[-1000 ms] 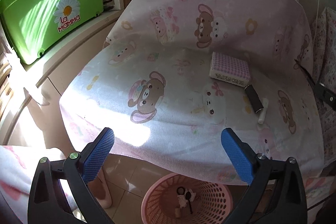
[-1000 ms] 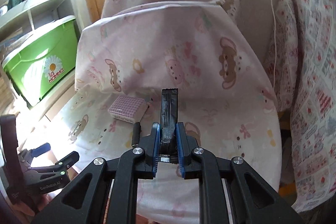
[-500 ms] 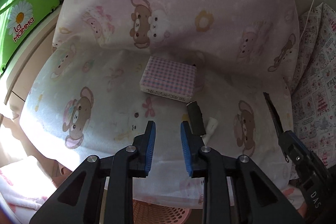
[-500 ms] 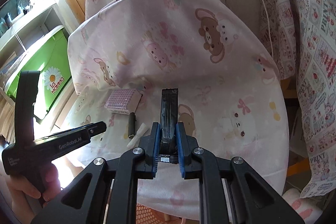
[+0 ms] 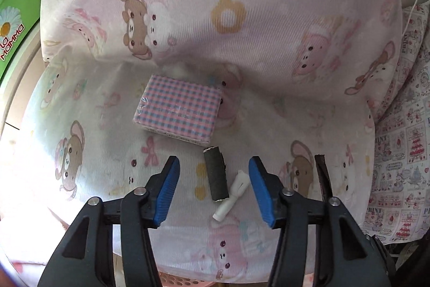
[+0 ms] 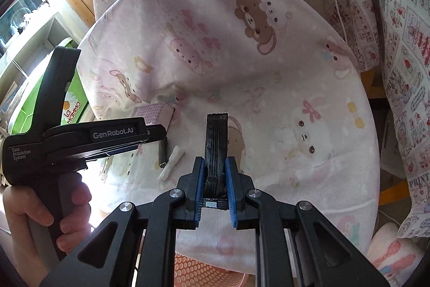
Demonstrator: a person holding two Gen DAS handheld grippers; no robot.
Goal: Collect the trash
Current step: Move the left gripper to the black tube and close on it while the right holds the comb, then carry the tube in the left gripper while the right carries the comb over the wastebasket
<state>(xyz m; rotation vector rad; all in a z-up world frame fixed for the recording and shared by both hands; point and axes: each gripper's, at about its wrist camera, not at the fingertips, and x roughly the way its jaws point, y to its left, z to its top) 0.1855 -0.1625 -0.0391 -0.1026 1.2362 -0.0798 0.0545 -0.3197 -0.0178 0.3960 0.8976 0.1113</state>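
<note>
Black wrapper [image 6: 216, 152] clamped, right gripper [image 6: 215, 195] mid-seat

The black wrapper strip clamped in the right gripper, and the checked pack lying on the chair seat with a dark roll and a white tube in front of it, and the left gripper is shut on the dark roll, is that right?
Not quite: the left gripper is not shut on the dark roll. In the left wrist view its jaws stand apart and opening, roll and white tube between them untouched. The rest holds: the right gripper clamps the black wrapper strip, and the checked pack lies on the seat.

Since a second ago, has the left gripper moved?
Yes. The left gripper has swung away from the green bin and in over the seat, so the checked packet looms closer; its jaws, opening, now frame the dark wrapper.
</note>
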